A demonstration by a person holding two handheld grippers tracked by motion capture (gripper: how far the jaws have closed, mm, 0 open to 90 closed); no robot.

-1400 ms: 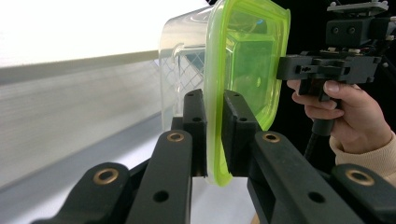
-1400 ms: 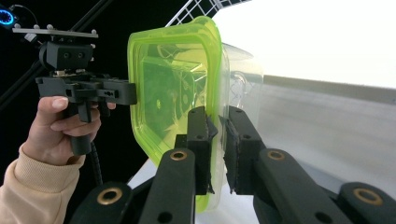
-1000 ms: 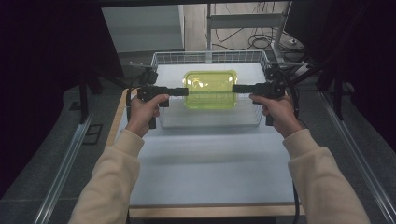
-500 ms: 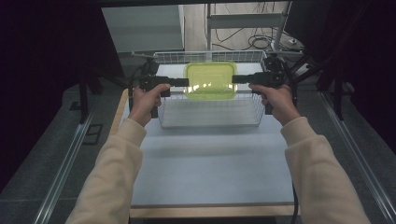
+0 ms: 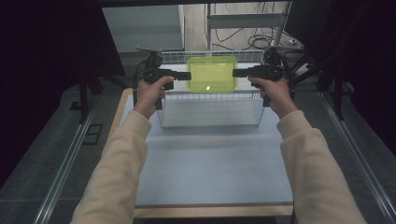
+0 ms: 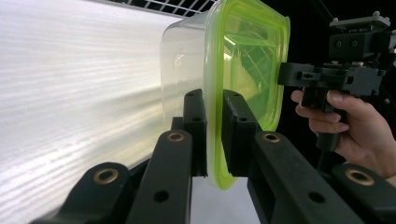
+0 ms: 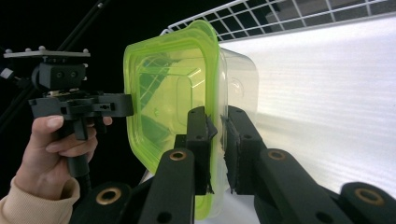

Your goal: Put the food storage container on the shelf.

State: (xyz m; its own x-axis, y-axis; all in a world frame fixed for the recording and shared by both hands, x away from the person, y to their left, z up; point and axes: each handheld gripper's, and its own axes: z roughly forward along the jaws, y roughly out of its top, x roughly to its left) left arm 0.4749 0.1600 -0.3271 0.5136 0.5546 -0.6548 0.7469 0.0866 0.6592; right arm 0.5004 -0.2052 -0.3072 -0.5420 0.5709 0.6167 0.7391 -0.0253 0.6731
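- A clear container with a green lid (image 5: pixel 211 73) was held in the air above the far part of a wire basket (image 5: pixel 210 106) that stood on the table (image 5: pixel 210 172).
- The left gripper (image 5: pixel 185 75) was clamped on the lid's rim at one end, its jaws seen pinching the green edge in the left gripper view (image 6: pixel 215 135).
- The right gripper (image 5: pixel 238 73) was clamped on the rim at the opposite end, and the same pinch was seen in the right gripper view (image 7: pixel 215 140).
- The container was kept roughly level between the two grippers, clear of the basket's wires.
- The step in hand was judged to be the two-handed carry of the container over the basket; whether it was being put in or taken out could not be told.
- For the next move, both grips would have to be kept equally firm and the two hands moved together at one height, so that the thin rim was not twisted out of either pinch.
- The basket's far wall would have to be cleared before any lowering.
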